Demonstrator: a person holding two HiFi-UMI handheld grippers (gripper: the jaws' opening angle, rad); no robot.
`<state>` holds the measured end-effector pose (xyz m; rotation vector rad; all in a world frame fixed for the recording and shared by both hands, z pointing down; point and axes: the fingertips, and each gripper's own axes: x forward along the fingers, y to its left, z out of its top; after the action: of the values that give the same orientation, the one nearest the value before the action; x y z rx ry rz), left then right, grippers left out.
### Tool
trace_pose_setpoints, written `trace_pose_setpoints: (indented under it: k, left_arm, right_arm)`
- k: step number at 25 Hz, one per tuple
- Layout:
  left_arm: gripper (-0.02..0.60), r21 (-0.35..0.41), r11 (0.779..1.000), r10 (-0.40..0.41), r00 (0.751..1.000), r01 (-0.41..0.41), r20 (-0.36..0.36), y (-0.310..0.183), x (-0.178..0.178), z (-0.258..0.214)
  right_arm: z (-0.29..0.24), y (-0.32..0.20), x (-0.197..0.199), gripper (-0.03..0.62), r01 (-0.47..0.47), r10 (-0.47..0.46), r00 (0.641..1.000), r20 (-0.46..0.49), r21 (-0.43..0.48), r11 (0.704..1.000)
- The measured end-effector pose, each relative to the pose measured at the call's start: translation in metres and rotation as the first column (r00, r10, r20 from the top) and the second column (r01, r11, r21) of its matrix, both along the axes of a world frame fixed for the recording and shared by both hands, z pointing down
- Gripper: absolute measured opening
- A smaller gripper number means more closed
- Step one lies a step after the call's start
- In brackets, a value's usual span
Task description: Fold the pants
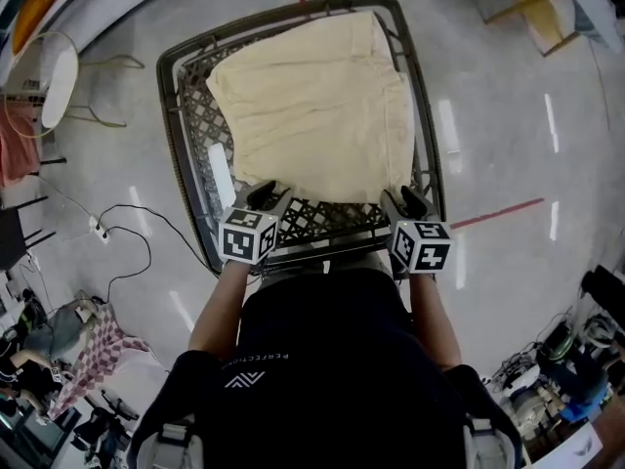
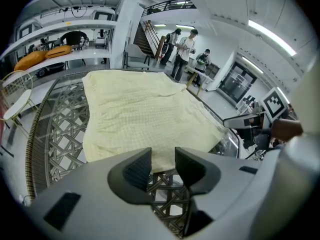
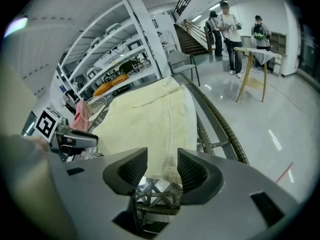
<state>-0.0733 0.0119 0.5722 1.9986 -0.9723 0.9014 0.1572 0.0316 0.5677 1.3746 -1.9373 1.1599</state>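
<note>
Cream pants (image 1: 312,106) lie folded flat on a dark wicker lattice table (image 1: 174,115). My left gripper (image 1: 266,195) sits at the cloth's near left edge, and the right gripper (image 1: 408,201) at its near right corner. In the left gripper view the gripper (image 2: 162,166) is open, and the pants' (image 2: 145,114) near hem shows in the gap over the lattice, untouched by the pads. In the right gripper view the gripper (image 3: 162,171) is open too. The pants' (image 3: 150,119) seamed corner hangs between its jaws with space on both sides.
The table's raised rim (image 3: 225,129) runs close on the right. A white round chair (image 1: 59,76), floor cables (image 1: 117,223) and a checkered cloth (image 1: 93,355) lie to the left. A wooden stool (image 1: 532,3) stands far right. People (image 2: 185,49) stand by stairs beyond.
</note>
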Motion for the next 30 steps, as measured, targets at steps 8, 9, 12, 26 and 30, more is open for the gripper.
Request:
trace_pose_setpoints:
  k: [8, 9, 12, 26, 30]
  left_arm:
    - [0.164, -0.007, 1.0, 0.002, 0.999, -0.002, 0.044, -0.007, 0.0, 0.006]
    - [0.166, -0.011, 1.0, 0.003, 0.999, -0.002, 0.045, -0.008, 0.0, 0.008]
    - [0.169, -0.028, 1.0, 0.003, 0.999, -0.002, 0.046, -0.007, 0.001, 0.012]
    - [0.17, -0.028, 1.0, -0.01, 0.999, 0.011, 0.035, -0.009, -0.005, 0.011]
    - [0.19, -0.011, 1.0, -0.02, 1.0, 0.02, 0.024, -0.009, -0.011, 0.007]
  right_arm:
    - [0.023, 0.007, 0.022, 0.209, -0.032, 0.025, 0.995, -0.094, -0.073, 0.997]
    - [0.026, 0.008, 0.022, 0.209, -0.037, 0.029, 0.995, -0.097, -0.081, 0.996]
    - [0.034, 0.014, 0.02, 0.209, -0.043, 0.033, 0.996, -0.087, -0.119, 0.992]
    - [0.024, 0.005, 0.004, 0.066, 0.002, -0.011, 0.993, -0.114, -0.078, 0.997]
    - [0.008, -0.003, 0.005, 0.054, -0.004, 0.001, 0.998, -0.06, -0.048, 0.999]
